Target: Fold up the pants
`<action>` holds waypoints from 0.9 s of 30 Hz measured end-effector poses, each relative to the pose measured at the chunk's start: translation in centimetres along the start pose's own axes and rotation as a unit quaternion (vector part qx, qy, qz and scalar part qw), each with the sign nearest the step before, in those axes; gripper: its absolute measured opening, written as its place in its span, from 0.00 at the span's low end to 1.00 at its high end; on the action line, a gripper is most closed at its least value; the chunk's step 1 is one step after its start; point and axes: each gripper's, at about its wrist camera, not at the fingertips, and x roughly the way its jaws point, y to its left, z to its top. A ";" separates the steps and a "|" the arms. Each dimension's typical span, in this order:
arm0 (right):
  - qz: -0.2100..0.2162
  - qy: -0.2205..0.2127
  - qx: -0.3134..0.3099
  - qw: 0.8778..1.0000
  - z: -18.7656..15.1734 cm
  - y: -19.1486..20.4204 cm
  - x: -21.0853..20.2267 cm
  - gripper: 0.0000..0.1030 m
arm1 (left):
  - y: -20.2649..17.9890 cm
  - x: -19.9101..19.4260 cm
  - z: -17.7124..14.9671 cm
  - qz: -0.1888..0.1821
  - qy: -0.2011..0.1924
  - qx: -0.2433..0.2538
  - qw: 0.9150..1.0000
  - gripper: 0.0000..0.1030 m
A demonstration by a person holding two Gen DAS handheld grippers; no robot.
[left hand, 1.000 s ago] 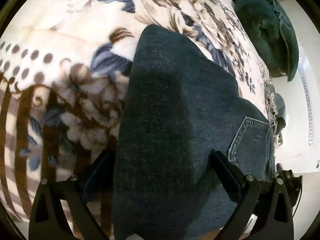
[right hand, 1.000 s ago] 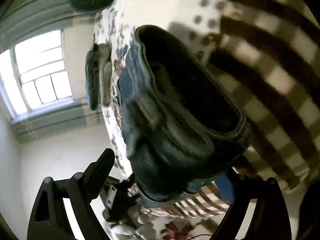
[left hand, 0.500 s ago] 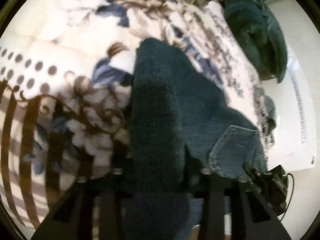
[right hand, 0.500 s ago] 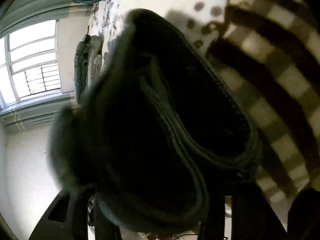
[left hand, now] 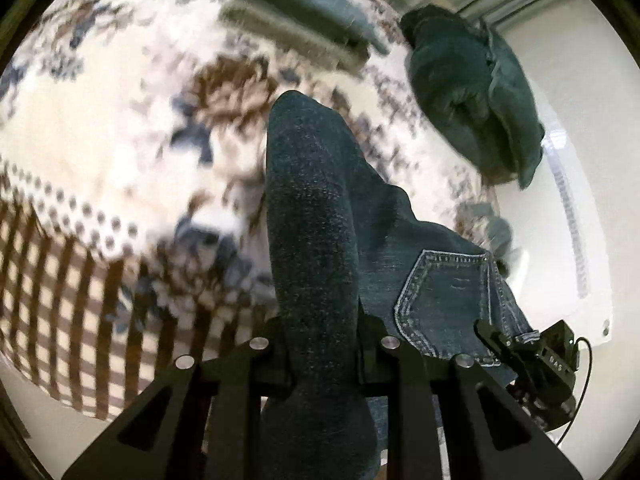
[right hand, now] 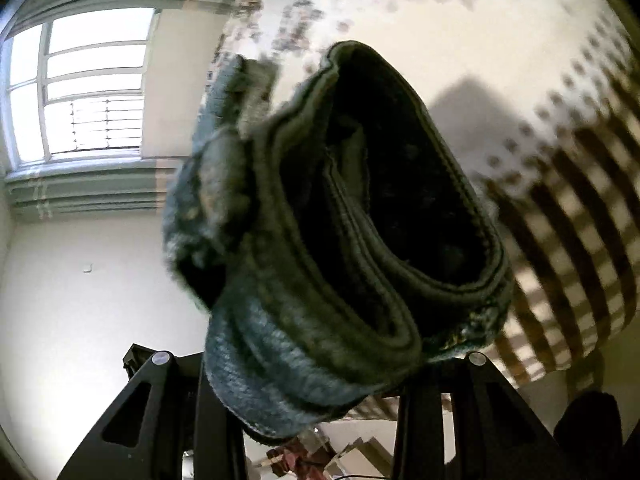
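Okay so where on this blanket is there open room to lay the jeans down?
Left of the jeans, the floral blanket lies bare out to its striped border. It is crowded on the far side by stacked folded clothes and at far right by a dark green heap.

Each wrist view looks forward along its fingers, very close over the jeans (left hand: 316, 216) on the patterned blanket (left hand: 100, 140); both share jeans (right hand: 328, 240) and blanket (right hand: 520, 60).
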 end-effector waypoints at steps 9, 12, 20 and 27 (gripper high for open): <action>0.034 -0.035 -0.037 0.998 9.0 13.7 2.1 0.36 | -4.4 -4.0 17.1 -0.016 -0.052 0.034 0.998 0.17; 0.044 -0.051 -0.045 0.997 13.3 18.7 5.8 0.36 | -4.1 -3.7 24.2 -0.028 -0.064 0.041 0.997 0.17; 0.058 -0.062 -0.059 0.995 26.8 28.9 22.1 0.36 | 0.4 3.3 43.0 -0.026 -0.071 0.040 0.996 0.17; 0.041 -0.030 -0.043 0.998 34.1 28.8 36.2 0.36 | 6.8 10.7 49.9 0.014 -0.043 0.028 0.999 0.17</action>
